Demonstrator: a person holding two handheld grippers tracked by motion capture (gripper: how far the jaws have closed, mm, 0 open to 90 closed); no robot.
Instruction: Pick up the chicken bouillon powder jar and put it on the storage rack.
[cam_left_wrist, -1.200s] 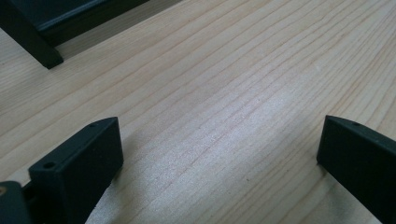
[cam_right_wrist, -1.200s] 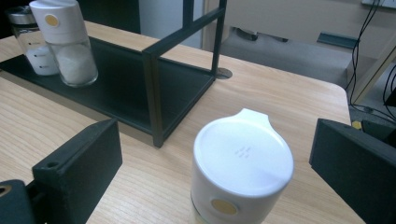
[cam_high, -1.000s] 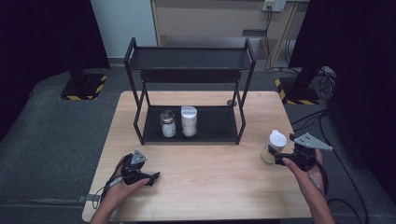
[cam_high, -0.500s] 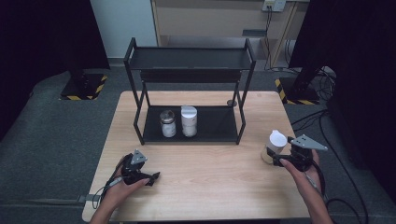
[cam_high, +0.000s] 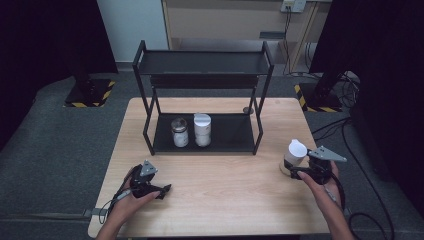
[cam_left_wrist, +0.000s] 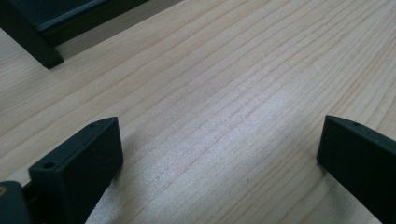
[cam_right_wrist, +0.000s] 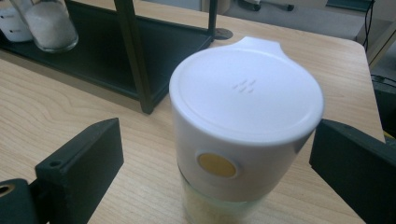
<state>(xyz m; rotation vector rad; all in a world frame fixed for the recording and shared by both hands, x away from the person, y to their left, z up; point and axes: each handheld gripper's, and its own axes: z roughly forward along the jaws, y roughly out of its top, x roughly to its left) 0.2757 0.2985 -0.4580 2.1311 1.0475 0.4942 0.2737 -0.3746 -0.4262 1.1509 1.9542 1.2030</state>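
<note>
On the wooden surface (cam_high: 220, 190) a white-lidded shaker jar (cam_high: 295, 155) stands upright near the right edge, well apart from the black two-tier rack (cam_high: 202, 85) that sits toward the far side. The right hand-held gripper (cam_high: 305, 172) is held just beside this jar, on its near side, with the person's right hand (cam_high: 320, 182) wrapped around its body. In the right gripper view the jar (cam_right_wrist: 245, 126) stands between the two black jaws, which are spread wide on either side of it; a gap shows at the left jaw, and at the right jaw the lid's edge comes very close, though contact cannot be made out, so this hand-held gripper is released rather than clamped on anything. The jar's flat white lid has a small pouring lip and a round yellow spot on its side, and pale contents show through the clear body beneath. On the rack's lower shelf (cam_high: 227, 140) stand a glass jar (cam_high: 179, 132) with white contents and, just beside it on its right, a white canister (cam_high: 202, 129). The left hand-held gripper (cam_high: 157, 189) rests low at the near left part of the surface, held by the left hand (cam_high: 131, 197), well apart from the shaker jar. In the left gripper view its jaws stand wide apart over bare wood grain (cam_left_wrist: 224, 116), released and holding nothing, with a foot of the rack (cam_left_wrist: 35, 44) at the upper left.
</note>
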